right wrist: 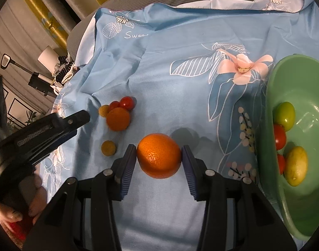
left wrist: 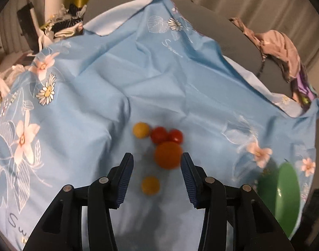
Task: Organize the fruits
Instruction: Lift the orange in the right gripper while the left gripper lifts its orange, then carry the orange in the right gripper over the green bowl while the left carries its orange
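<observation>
Left wrist view, left tongs (left wrist: pixel 156 159) spread apart, small orange (left wrist: pixel 168 155) just ahead between the tips, yellow tomato (left wrist: pixel 150 185) nearer between the fingers, right wrist view, right tongs (right wrist: pixel 159 153) clamped on big orange (right wrist: pixel 159 155), green bowl (right wrist: pixel 305 205) to their right.

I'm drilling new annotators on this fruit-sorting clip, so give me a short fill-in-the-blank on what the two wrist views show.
1. The right gripper has its fingers on either side of a large ____.
2. The bowl that holds sorted fruit is ____ in colour.
3. The left gripper is open and holds ____.
4. Beyond the small orange sit two ____ cherry tomatoes.

Missing words: orange; green; nothing; red
</observation>
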